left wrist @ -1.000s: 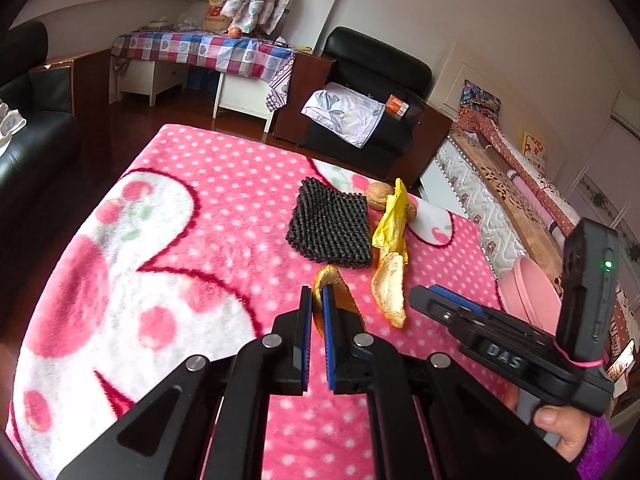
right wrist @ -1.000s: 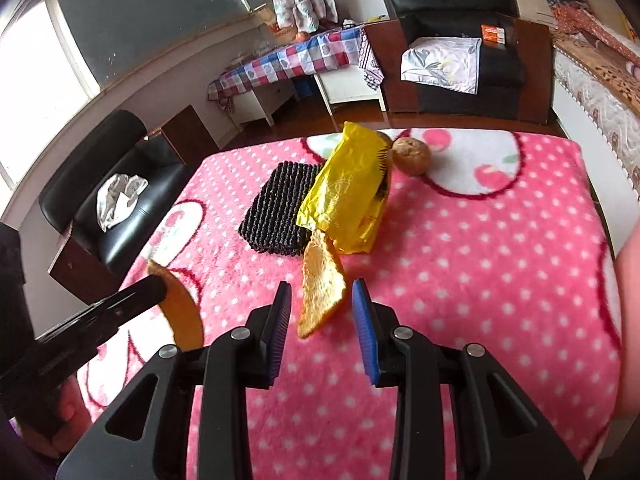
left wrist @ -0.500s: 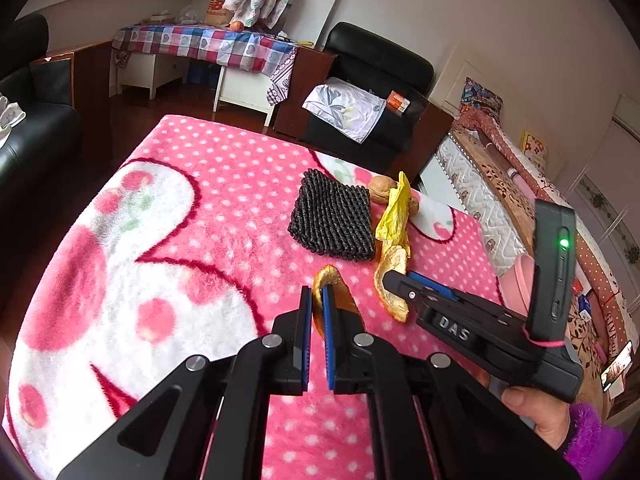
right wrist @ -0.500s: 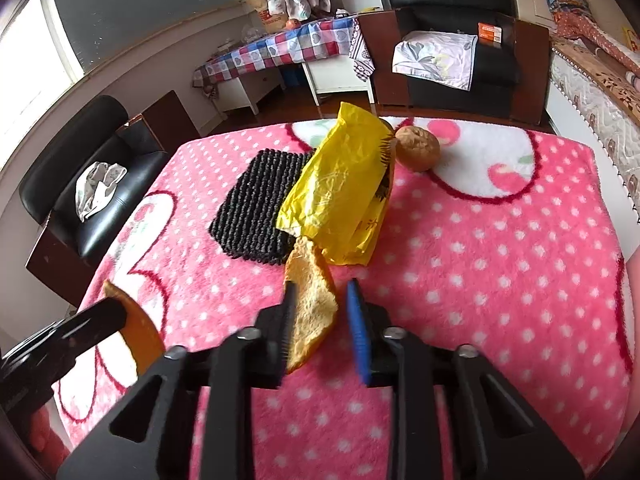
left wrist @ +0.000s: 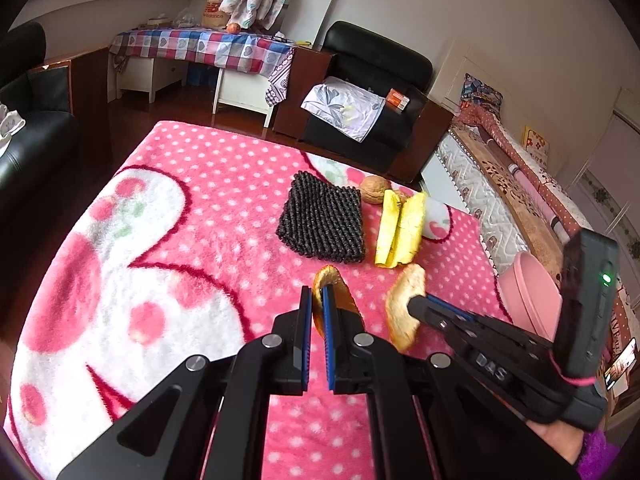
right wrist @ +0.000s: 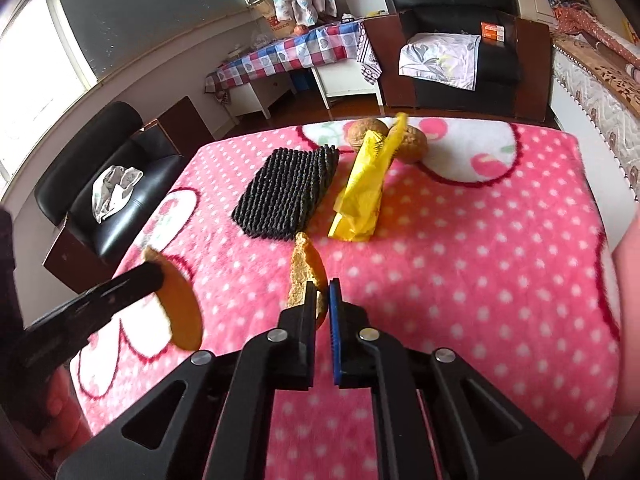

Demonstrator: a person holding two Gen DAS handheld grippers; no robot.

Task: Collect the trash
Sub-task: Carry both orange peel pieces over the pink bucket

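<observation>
While my left gripper (left wrist: 316, 304) keeps its pads pinched on the darker orange peel (left wrist: 334, 294), low in the centre of the left wrist view, the real change is on the other side. A second ago my right gripper (right wrist: 321, 294) stood spread around the paler peel (right wrist: 304, 276), which lay on the pink dotted blanket (right wrist: 480, 260); now its fingers are pressed onto that peel, and the peel stands up between them at the middle of the right wrist view. From the left camera, the same peel shows at right of centre, caught at the tip of the right tool and seemingly raised off the cloth, though I cannot tell the gap for certain.

Moving rightward and upward in the frame, the black knitted mat (left wrist: 324, 220) sits just above centre, and the yellow wrapper (left wrist: 400, 232) lies right beside it, now apart from the peel it had been touching. Two walnuts (right wrist: 404, 140) rest behind the wrapper near the blanket's far edge. At the far right edge of the left view a pink bin (left wrist: 528, 292) sits off the side of the blanket.

I judge both peels secured, so both are ready to carry toward that bin; wrapper and walnuts remain.
</observation>
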